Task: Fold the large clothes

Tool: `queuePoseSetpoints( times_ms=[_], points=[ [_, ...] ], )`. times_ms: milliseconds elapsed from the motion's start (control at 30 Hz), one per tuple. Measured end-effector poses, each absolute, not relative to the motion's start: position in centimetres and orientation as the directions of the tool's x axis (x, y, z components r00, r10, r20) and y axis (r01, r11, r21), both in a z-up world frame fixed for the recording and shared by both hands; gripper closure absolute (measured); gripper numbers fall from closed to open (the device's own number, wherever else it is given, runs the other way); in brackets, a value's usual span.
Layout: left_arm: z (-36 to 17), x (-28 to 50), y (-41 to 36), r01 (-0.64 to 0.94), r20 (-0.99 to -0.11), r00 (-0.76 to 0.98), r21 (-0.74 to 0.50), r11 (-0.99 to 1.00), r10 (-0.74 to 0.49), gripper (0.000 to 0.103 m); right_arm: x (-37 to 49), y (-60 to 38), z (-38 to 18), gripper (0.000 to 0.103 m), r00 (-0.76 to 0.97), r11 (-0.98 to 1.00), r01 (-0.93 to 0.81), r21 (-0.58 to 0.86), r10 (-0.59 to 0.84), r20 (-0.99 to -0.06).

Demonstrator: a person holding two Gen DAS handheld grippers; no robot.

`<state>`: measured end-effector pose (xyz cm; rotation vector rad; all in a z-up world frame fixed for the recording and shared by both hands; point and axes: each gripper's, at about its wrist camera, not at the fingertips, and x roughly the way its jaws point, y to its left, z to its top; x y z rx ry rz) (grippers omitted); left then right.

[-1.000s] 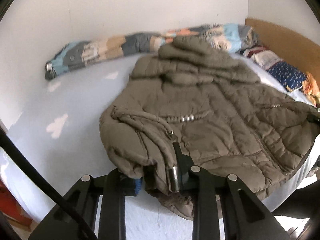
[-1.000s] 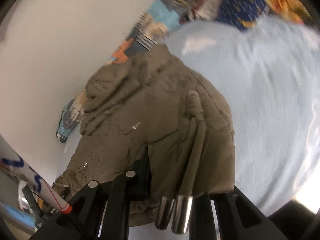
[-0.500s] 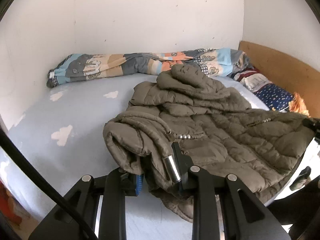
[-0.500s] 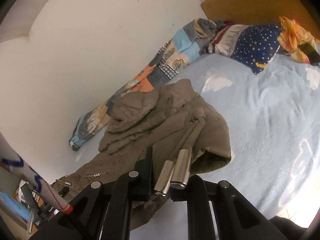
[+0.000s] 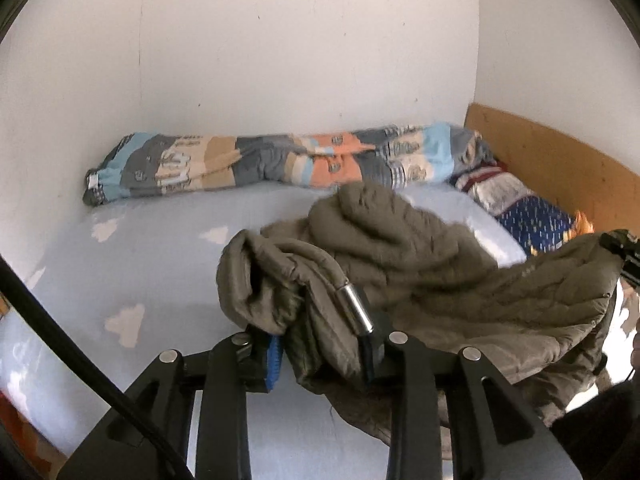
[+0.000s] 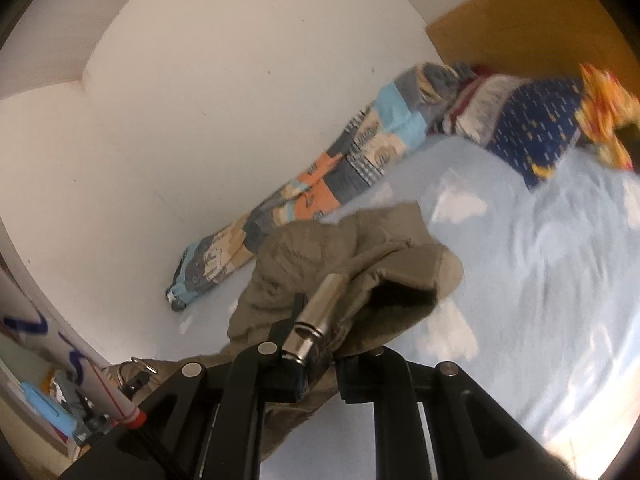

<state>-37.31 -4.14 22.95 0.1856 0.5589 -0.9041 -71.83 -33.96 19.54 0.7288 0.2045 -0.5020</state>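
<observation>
An olive puffer jacket [image 5: 420, 272] hangs bunched above the blue bed sheet [image 5: 152, 264], lifted by both ends, well in front of the rolled patchwork blanket [image 5: 280, 160] along the wall. The left gripper [image 5: 324, 352] has jacket fabric between its jaws, which are opening. The right gripper [image 6: 316, 356] is clamped narrow on the jacket's other edge beside a metal cord end [image 6: 316, 316].

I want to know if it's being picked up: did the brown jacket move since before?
Yes. The brown jacket has lifted off the blue bedsheet, bunching up nearer the patchwork blanket.
</observation>
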Motion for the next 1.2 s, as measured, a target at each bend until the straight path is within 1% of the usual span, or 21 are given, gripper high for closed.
queuePoseSetpoints(
  times_ms=[100,133,167,233,300,400,500,600,667,767,867,967,1033,1067,1100,1133,1167,1200],
  points=[
    [25.1,-34.8,-6.4,0.783,-0.526,0.483,-0.099,0.614,-0.7,0.062,-70.0,-36.1,21.4,0.091,0.869,0.641,0.495,0.586,-0.371,-0.328],
    [25.9,-33.6,-7.2,0.77,-0.521,0.497,-0.105,0.63,-0.694,0.052,-69.3,-36.9,22.0,0.091,0.869,0.641,0.495,0.586,-0.375,-0.323],
    [26.5,-32.6,-7.8,0.759,-0.514,0.508,-0.113,0.641,-0.691,0.036,-68.4,-38.0,22.6,0.091,0.87,0.639,0.492,0.591,-0.375,-0.319],
    [28.3,-30.2,-8.9,0.723,-0.479,0.56,-0.117,0.681,-0.676,0.02,-66.3,-40.4,23.6,0.091,0.867,0.633,0.497,0.594,-0.382,-0.32],
    [29.8,-27.9,-9.6,0.699,-0.449,0.596,-0.12,0.705,-0.666,0.02,-64.5,-42.8,24.4,0.091,0.864,0.622,0.503,0.6,-0.385,-0.325],
    [31.5,-23.9,-10.0,0.662,-0.441,0.616,-0.158,0.733,-0.652,0.02,-61.0,-47.1,25.1,0.091,0.849,0.596,0.527,0.605,-0.395,-0.35],
    [32.1,-20.7,-9.7,0.621,-0.437,0.628,-0.219,0.753,-0.644,0.02,-57.1,-51.6,25.5,0.091,0.825,0.567,0.564,0.601,-0.419,-0.379],
    [31.8,-19.4,-9.2,0.608,-0.415,0.635,-0.25,0.753,-0.651,0.02,-53.9,-55.7,25.4,0.091,0.8,0.536,0.597,0.596,-0.447,-0.4],
    [31.3,-19.8,-9.2,0.626,-0.401,0.632,-0.241,0.742,-0.663,0.02,-51.9,-58.4,25.0,0.091,0.782,0.507,0.62,0.599,-0.467,-0.413],
    [30.1,-21.9,-9.8,0.687,-0.387,0.615,-0.164,0.708,-0.687,0.02,-48.9,-61.8,24.1,0.091,0.745,0.494,0.665,0.56,-0.494,-0.449],
    [28.6,-24.7,-10.7,0.792,-0.397,0.51,-0.129,0.596,-0.763,0.02,-46.2,-64.7,23.2,0.091,0.722,0.486,0.691,0.536,-0.497,-0.481],
    [26.7,-28.3,-12.3,0.898,-0.421,0.335,-0.127,0.421,-0.843,0.02,-43.8,-67.1,22.0,0.091,0.708,0.475,0.706,0.525,-0.491,-0.507],
    [25.3,-30.0,-13.9,0.934,-0.453,0.234,-0.141,0.328,-0.86,0.02,-42.4,-68.2,21.2,0.091,0.698,0.475,0.716,0.511,-0.485,-0.527],
    [24.0,-30.9,-15.8,0.952,-0.488,0.165,-0.149,0.268,-0.857,0.02,-41.7,-68.7,20.7,0.091,0.689,0.473,0.725,0.5,-0.488,-0.536],
    [23.0,-31.4,-17.1,0.958,-0.508,0.138,-0.149,0.245,-0.85,0.02,-41.1,-69.2,20.3,0.091,0.683,0.472,0.731,0.493,-0.488,-0.544],
    [21.7,-31.6,-18.8,0.961,-0.538,0.121,-0.149,0.234,-0.835,0.02,-40.6,-69.5,19.9,0.091,0.678,0.472,0.735,0.487,-0.487,-0.551],
    [19.7,-31.3,-21.4,0.963,-0.594,0.113,-0.133,0.235,-0.797,0.02,-40.1,-70.0,19.3,0.091,0.671,0.468,0.741,0.482,-0.487,-0.558],
    [18.6,-30.9,-22.8,0.961,-0.623,0.12,-0.123,0.248,-0.773,0.02,-39.7,-70.2,18.8,0.091,0.667,0.465,0.745,0.479,-0.486,-0.565]
  ],
)
